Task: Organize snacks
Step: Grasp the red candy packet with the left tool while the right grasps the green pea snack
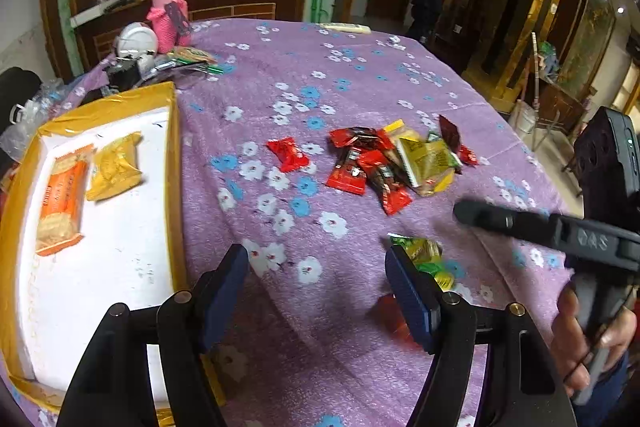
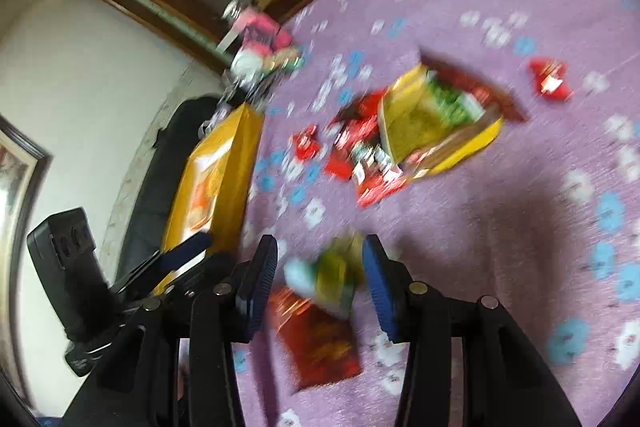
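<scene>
The left gripper [image 1: 316,291] is held wide apart over the purple flowered tablecloth [image 1: 360,75], with nothing between its blue pads [image 1: 408,299]. Just to its left sits the yellow-rimmed tray [image 1: 174,163], and two snacks are seen lying on its white floor: an orange cracker packet [image 1: 62,201] and, beside it, a yellow wrapped snack [image 1: 114,167].

Out in the middle of the cloth a pile of snack wrappers [image 1: 396,163] is spread, red, yellow and green ones overlapping, and one red candy [image 1: 288,155] is left lying apart on the tray side of the heap. Close to the left gripper's right finger a green-and-yellow snack [image 1: 424,255] is found, with a red packet [image 1: 394,319] partly hidden behind that finger.

From the right wrist view, heavily blurred, the right gripper [image 2: 320,287] is seen spread open above those same two items: the green one [image 2: 332,279] lies between the finger lines, not pinched, and the red packet [image 2: 320,343] lies flat just below it. Whether the cloth is touched by the fingers cannot be told.

At the far corner a pink-sleeved bottle [image 1: 170,13] stands among clutter.
</scene>
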